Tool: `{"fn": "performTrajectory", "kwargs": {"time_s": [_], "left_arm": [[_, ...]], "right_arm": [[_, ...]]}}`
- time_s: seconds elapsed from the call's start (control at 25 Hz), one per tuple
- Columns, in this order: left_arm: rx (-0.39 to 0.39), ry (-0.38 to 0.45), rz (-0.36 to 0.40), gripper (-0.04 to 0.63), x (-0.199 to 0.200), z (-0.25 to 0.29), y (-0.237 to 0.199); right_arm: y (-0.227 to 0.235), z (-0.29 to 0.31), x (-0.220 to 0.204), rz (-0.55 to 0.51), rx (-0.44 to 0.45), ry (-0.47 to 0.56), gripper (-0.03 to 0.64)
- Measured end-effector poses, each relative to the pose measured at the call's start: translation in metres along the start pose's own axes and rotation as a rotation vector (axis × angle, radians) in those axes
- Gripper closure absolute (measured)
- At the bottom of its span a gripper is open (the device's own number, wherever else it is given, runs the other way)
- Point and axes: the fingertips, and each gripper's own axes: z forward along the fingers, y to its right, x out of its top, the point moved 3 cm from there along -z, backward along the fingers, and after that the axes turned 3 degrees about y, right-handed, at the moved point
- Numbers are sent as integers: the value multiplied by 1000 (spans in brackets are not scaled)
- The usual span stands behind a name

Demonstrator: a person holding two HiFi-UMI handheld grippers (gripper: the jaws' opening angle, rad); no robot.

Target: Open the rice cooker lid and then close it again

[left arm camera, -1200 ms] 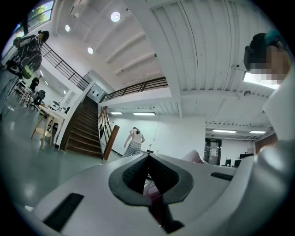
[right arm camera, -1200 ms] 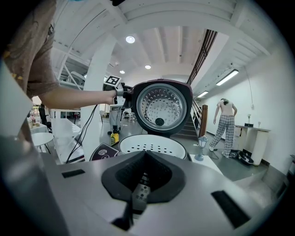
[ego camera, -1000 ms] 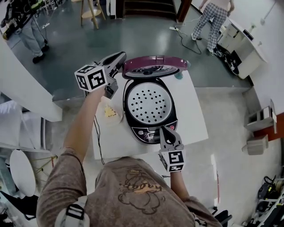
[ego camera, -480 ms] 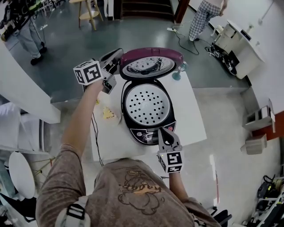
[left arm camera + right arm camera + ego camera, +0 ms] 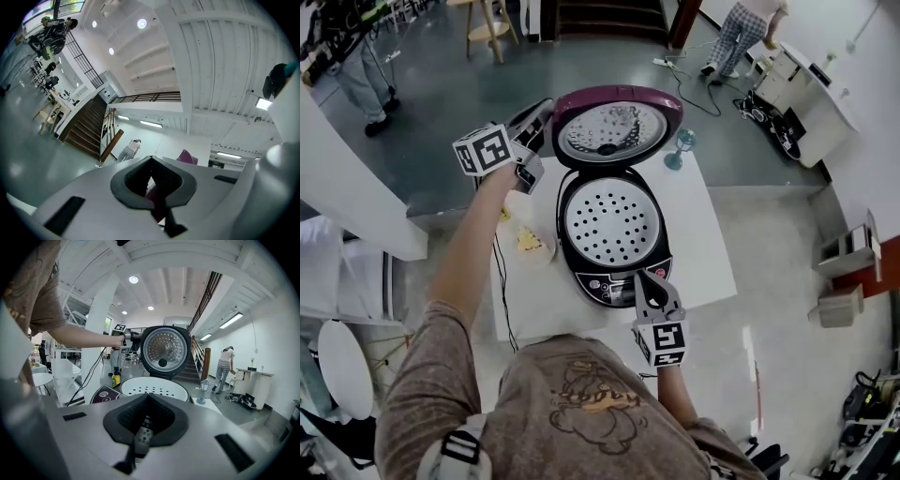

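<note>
The rice cooker stands on the white table, and its perforated white inner plate is exposed. Its maroon lid stands up at the back, the silver underside facing me. My left gripper is shut, with its tips against the lid's left edge. In the left gripper view a sliver of maroon lid shows beyond the closed jaws of that gripper. My right gripper is shut, its tips resting at the cooker's front control panel.
A small glass goblet stands on the table's far right corner. A plate with food lies left of the cooker. A black cable hangs off the table's left side. A person stands far back right.
The lid has swung from nearly edge-on to upright and fully open. My left gripper moved back and slightly left with it. The right gripper has not moved.
</note>
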Motion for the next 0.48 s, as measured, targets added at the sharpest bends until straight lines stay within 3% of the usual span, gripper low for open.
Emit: {"fn": "performTrajectory", "kwargs": {"time_s": [0.48], "left_arm": [[-3, 2, 72, 574, 8, -18, 2]], "right_arm": [[0, 1, 1, 7, 5, 2, 615]]}}
